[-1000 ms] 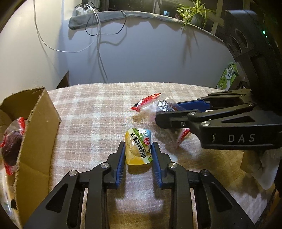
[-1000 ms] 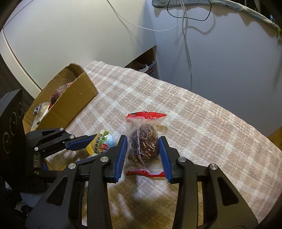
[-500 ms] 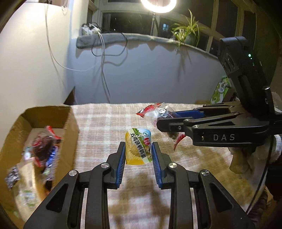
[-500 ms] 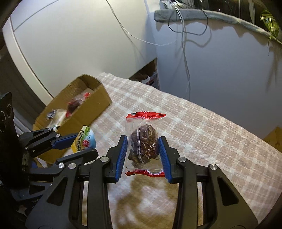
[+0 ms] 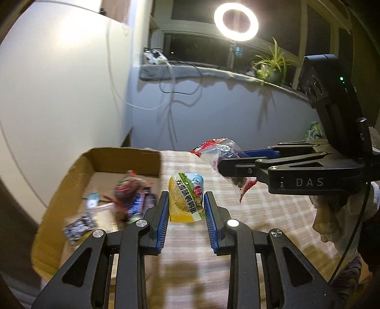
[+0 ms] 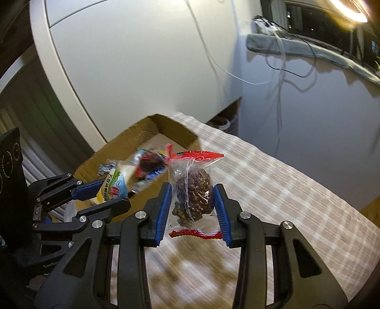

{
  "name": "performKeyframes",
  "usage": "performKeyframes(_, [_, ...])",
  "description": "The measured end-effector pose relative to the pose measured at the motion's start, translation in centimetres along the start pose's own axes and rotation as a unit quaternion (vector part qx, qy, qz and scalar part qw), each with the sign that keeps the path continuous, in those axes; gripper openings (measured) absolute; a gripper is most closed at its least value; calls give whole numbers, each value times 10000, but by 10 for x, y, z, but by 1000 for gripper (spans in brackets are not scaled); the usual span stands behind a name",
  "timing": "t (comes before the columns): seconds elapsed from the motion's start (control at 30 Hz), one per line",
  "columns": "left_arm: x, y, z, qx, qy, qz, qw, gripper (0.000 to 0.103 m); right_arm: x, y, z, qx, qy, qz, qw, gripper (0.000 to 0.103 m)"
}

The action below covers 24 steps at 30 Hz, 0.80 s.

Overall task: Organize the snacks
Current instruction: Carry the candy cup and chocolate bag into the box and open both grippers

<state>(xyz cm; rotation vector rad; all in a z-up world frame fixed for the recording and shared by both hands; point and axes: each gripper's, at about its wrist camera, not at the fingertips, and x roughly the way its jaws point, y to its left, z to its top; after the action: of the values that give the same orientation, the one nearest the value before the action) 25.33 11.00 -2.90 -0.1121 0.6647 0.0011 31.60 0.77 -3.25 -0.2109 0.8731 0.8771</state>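
My left gripper (image 5: 186,209) is shut on a yellow and green snack packet (image 5: 186,200) and holds it in the air beside the cardboard box (image 5: 71,171). It also shows in the right wrist view (image 6: 112,187). My right gripper (image 6: 192,202) is shut on a clear red-edged bag of dark nut clusters (image 6: 193,195), raised above the table; that bag shows in the left wrist view (image 5: 223,156). The box (image 6: 147,129) holds several snack packets (image 5: 133,197).
The table has a plaid beige cloth (image 6: 273,180). White wall and dangling cables (image 5: 166,95) stand behind it. A ring light (image 5: 235,21) and a potted plant (image 5: 273,64) are on the window ledge. A green packet (image 5: 313,134) lies at the far right.
Both grippers have risen off the table with their snacks and moved left toward the cardboard box, whose inside has come into view.
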Motion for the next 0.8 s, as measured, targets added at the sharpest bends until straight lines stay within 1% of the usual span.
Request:
performKeyframes(0.17, [-12,27,-5,-158,-38,196,9997,27,19,25,12,-163,54,145,9997,38])
performKeyframes(0.4, [-21,53,-12,-326,-44,371,9988,27,42,51,22,-330,143,281,9990,38])
performKeyframes(0.67, [-25,72,-15,-468,-53,482,9977,27,62,64,30,-413,290,346,9981,38])
performKeyframes(0.8, [-24,80,-16,-519,-40,534,9972,30,70,66,34,-402,325,331,9981,39])
